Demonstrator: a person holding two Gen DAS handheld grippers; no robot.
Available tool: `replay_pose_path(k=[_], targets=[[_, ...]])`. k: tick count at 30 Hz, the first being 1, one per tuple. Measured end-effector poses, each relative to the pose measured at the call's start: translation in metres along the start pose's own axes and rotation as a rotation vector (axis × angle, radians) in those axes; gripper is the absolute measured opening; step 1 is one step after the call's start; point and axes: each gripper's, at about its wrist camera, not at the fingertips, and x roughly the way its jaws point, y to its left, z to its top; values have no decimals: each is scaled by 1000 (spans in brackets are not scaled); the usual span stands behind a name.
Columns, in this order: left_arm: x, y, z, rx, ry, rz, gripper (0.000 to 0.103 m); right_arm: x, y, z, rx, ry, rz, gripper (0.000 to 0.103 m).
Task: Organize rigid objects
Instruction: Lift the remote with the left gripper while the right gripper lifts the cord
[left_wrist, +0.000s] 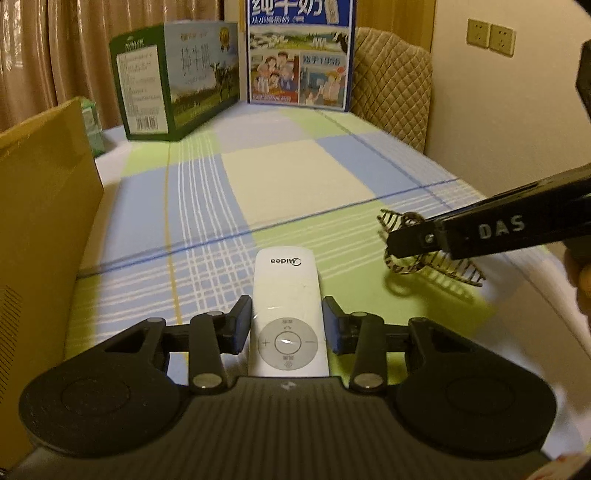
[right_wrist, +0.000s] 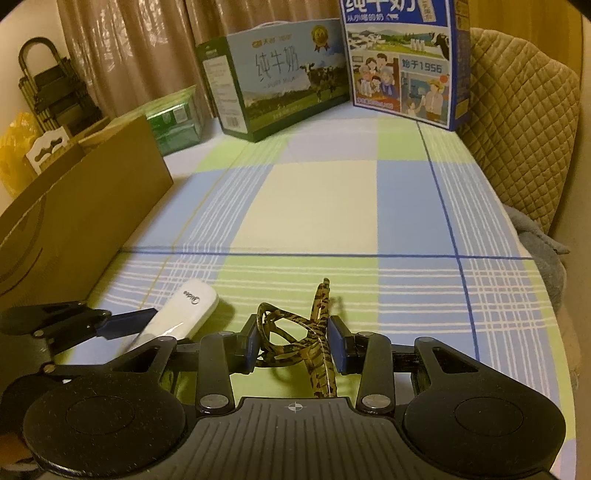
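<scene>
A white Midea remote lies between the pads of my left gripper; the left pad touches it and the right pad stands just off its edge. It also shows in the right wrist view, tilted, with the left gripper's finger beside it. My right gripper is shut on a tortoiseshell hair claw clip and holds it just above the checked cloth. In the left wrist view the clip hangs from the right gripper's finger.
An open cardboard box stands at the left, also in the left wrist view. Two milk cartons stand at the back. A quilted cushion lines the right side. The checked cloth covers the surface.
</scene>
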Motion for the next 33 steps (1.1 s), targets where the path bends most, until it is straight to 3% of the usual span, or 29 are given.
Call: replay_pose_path(k=[10, 22, 33], targets=[[-43, 2, 7, -6, -48, 28, 35, -14, 11, -1, 15, -61, 10, 35], [-168, 14, 7, -84, -116, 85, 35, -84, 76, -54, 98, -78, 24, 35], [-252, 51, -15, -219, -175, 157, 35, -130, 154, -54, 42, -113, 97, 35]])
